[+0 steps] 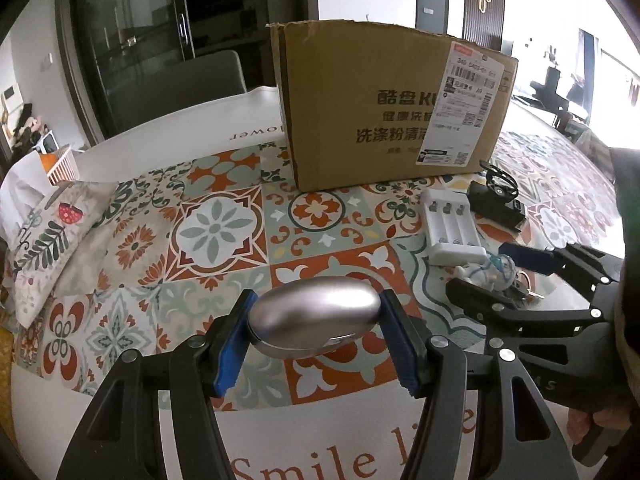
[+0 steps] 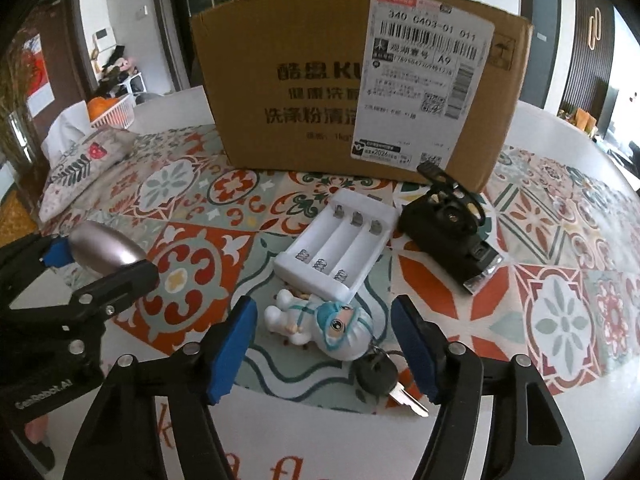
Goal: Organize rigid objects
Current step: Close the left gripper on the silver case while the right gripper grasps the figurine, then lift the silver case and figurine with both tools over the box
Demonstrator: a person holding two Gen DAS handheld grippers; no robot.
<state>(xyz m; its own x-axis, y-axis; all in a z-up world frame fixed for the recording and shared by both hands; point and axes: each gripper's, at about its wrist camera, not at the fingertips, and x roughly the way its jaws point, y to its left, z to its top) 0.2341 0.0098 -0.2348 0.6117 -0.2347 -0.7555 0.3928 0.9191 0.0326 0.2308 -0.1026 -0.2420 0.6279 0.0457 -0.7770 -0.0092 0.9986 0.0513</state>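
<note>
Brushed metal is the first item noted: an oval silver case [image 1: 314,312] is clamped across its width between the blue pads [image 1: 230,344] of the left gripper [image 1: 316,340] and held clear of the patterned tablecloth [image 1: 216,232], a grip across the short axis that keeps the smooth shell from slipping. Far beyond it stands an open cardboard box [image 1: 360,100], judged the likely destination for sorted items. On the right, the right gripper [image 2: 324,344] straddles a small figurine keychain [image 2: 320,326] with its black-headed key [image 2: 378,376]; its jaws are parted and neither pad touches the figurine, so nothing is grasped yet. The approach centres on the figurine body, presumably because the key and ring would trail. A white battery holder [image 2: 340,248] lies just beyond, possibly touching the figurine's feet, though the view does not settle it. A black clip-like device [image 2: 448,228] rests further right, near the box.
</note>
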